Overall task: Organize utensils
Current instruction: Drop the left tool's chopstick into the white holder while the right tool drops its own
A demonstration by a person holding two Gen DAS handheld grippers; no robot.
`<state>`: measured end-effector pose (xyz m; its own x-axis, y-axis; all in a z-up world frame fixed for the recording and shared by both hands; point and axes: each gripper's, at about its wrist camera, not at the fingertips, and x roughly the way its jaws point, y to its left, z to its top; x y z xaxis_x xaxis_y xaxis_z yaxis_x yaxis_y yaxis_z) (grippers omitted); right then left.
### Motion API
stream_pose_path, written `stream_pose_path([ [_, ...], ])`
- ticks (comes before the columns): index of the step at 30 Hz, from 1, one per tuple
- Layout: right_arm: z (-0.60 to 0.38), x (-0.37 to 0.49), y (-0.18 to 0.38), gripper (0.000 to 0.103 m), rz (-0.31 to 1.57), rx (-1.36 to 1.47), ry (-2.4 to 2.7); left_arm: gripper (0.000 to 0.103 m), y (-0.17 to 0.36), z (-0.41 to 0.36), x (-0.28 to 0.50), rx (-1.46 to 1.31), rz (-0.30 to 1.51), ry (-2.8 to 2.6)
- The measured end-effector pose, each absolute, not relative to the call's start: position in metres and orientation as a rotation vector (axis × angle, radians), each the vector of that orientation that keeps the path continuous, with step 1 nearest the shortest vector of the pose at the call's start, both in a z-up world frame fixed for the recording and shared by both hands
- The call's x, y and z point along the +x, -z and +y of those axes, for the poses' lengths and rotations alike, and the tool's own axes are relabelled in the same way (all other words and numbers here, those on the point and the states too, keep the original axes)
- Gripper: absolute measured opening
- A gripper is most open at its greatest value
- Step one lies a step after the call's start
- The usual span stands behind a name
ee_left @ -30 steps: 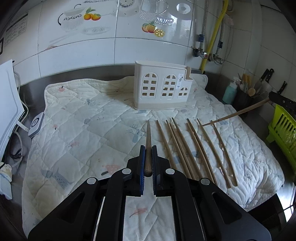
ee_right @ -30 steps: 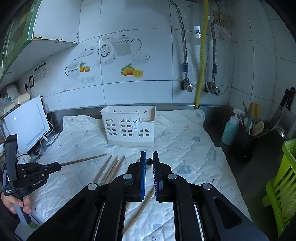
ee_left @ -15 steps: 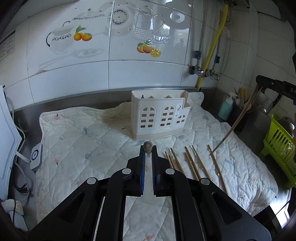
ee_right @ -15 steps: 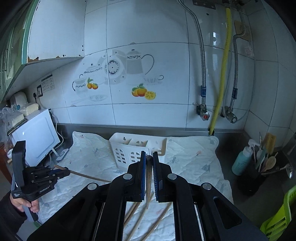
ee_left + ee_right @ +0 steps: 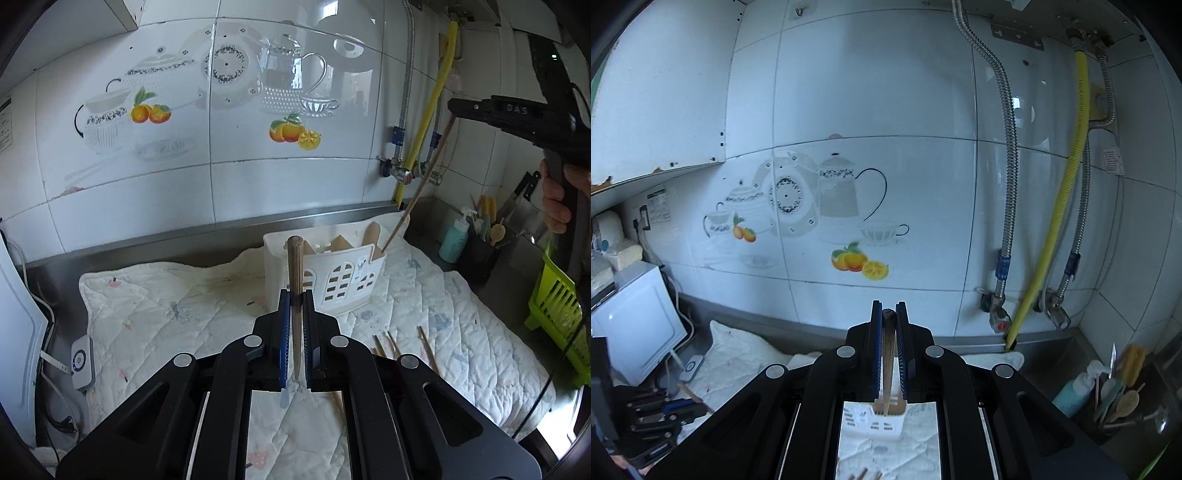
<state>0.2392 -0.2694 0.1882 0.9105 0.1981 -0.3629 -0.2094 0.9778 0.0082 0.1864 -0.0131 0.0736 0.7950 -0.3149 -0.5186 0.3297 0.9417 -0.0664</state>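
My left gripper (image 5: 295, 299) is shut on a wooden chopstick (image 5: 294, 266), held nearly upright above the quilted mat, in front of the white utensil holder (image 5: 332, 280). My right gripper (image 5: 888, 314) is shut on another chopstick (image 5: 887, 369) that points down, its tip at the holder (image 5: 882, 419) below. In the left wrist view the right gripper (image 5: 458, 110) is high at the right, and its chopstick (image 5: 417, 192) slants down with its tip at the holder's right compartment. Several chopsticks (image 5: 424, 341) lie on the mat.
The white quilted mat (image 5: 166, 314) covers the steel counter below a tiled wall. A black pot of utensils (image 5: 487, 243) and a teal bottle (image 5: 452, 240) stand at the right, with a green basket (image 5: 554, 299). A white appliance (image 5: 635, 325) stands at the left.
Both grippers have risen and tilted their chopsticks upright. The right chopstick's tip has come down to the holder's right compartment. The left gripper has moved closer to the holder.
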Motion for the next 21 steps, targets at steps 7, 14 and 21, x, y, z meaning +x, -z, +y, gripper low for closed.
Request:
stream_pose_path([
  [7,-0.263,0.284,-0.156,0.007,0.458,-0.027,-0.199,0.005,-0.121,-0.016,0.196,0.032,0.452,0.341],
  [14,-0.263,0.296,-0.125,0.008,0.52,-0.022,-0.208,0.005,-0.172,-0.033,0.218,0.036,0.323,0.342],
  [21,-0.271,0.28,-0.126,0.03,0.498,-0.047,-0.199,0.005,-0.177,-0.049,0.26,0.02,0.303,0.307],
])
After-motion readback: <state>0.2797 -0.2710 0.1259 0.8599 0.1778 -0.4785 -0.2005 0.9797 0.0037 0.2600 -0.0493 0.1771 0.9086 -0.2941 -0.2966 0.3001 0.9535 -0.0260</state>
